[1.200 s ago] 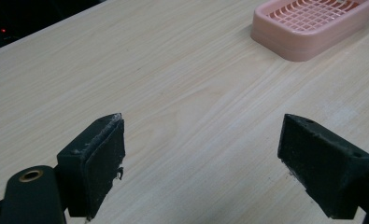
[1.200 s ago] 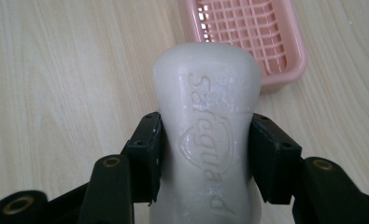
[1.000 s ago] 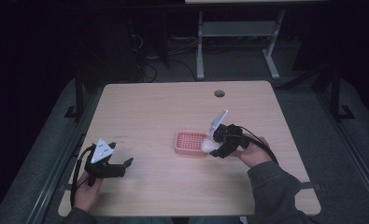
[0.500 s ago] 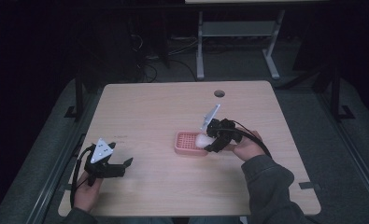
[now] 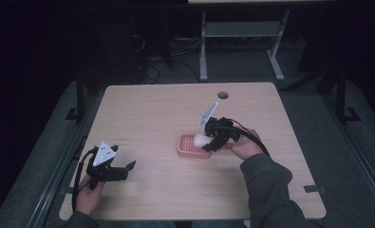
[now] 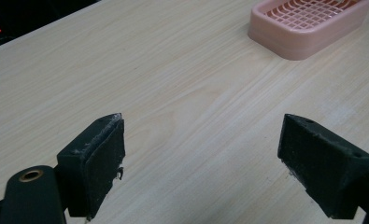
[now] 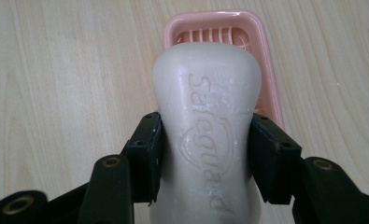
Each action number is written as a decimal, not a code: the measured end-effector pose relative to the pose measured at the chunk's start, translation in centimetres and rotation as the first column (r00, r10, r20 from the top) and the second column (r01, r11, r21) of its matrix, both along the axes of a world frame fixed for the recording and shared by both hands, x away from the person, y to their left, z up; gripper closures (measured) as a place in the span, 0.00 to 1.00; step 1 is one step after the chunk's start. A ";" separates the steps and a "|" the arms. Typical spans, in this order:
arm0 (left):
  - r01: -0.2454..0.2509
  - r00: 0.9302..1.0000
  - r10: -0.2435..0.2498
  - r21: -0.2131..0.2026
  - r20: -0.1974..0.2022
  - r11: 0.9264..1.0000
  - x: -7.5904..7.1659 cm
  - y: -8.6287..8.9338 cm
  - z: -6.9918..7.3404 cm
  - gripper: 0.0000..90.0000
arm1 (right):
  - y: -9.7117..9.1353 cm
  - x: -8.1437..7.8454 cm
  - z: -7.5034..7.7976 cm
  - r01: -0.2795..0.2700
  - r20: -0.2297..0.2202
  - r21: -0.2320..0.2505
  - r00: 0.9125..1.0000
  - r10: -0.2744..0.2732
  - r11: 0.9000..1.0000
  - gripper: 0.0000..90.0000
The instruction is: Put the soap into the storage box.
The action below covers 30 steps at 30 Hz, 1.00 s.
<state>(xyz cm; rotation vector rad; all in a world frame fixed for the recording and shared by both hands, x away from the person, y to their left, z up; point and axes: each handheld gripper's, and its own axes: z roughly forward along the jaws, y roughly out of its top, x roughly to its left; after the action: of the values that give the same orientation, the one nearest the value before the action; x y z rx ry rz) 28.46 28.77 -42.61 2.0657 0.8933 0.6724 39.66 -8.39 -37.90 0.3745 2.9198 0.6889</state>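
- Soap (image 7: 208, 135), a pale white bar with raised lettering, is seen in the middle of the right gripper view, clamped at its waist between the two black jaws of the right gripper (image 7: 205, 154).
- Its far end is held over the near end of the pink dish (image 7: 266, 70), which lies in the upper centre of that view; whether bar and dish touch cannot be told.
- In the high view the soap (image 5: 200, 140) is seen just right of centre, above the pink dish (image 5: 187, 148), with the right gripper (image 5: 212, 137) reaching in from the right in a hand (image 5: 244, 147).
- Bare table (image 5: 156, 114) of light wood is seen around the dish.
- At the lower left of the high view the left gripper (image 5: 123, 170) is held by the other hand (image 5: 88, 197) low over the table.
- In the left gripper view the left gripper (image 6: 201, 158) is seen with its jaws spread wide and nothing between them, the dish (image 6: 308, 23) well apart at the upper right.
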 end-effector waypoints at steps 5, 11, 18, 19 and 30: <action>0.000 1.000 0.000 -0.001 0.001 1.000 0.0 0.0 0.0 0.16 | 0.8 0.3 -0.1 -0.006 -0.006 -0.016 1.000 0.006 1.000 0.54; 0.000 1.000 0.000 -0.006 0.005 1.000 0.0 0.0 0.0 0.16 | 1.5 0.7 0.1 -0.023 -0.010 -0.018 1.000 0.023 1.000 0.54; 0.000 1.000 0.000 -0.011 0.009 1.000 0.0 0.1 0.1 0.16 | 2.1 1.3 -0.1 -0.025 -0.025 -0.009 0.999 0.025 1.000 0.54; 0.000 1.000 0.000 -0.011 0.009 1.000 0.0 0.1 0.1 0.16 | 2.3 1.5 -0.4 -0.025 -0.034 -0.008 0.999 0.025 1.000 0.54; 0.000 1.000 0.000 -0.007 0.007 1.000 0.0 0.1 0.1 0.16 | 4.2 2.5 -1.2 -0.045 -0.041 -0.048 0.998 0.043 0.998 0.54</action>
<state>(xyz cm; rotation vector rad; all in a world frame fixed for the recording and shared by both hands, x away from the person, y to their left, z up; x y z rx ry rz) 28.48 28.92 -42.49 2.0556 0.8907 0.6755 42.14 -4.15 -39.08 0.3238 2.9852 0.6208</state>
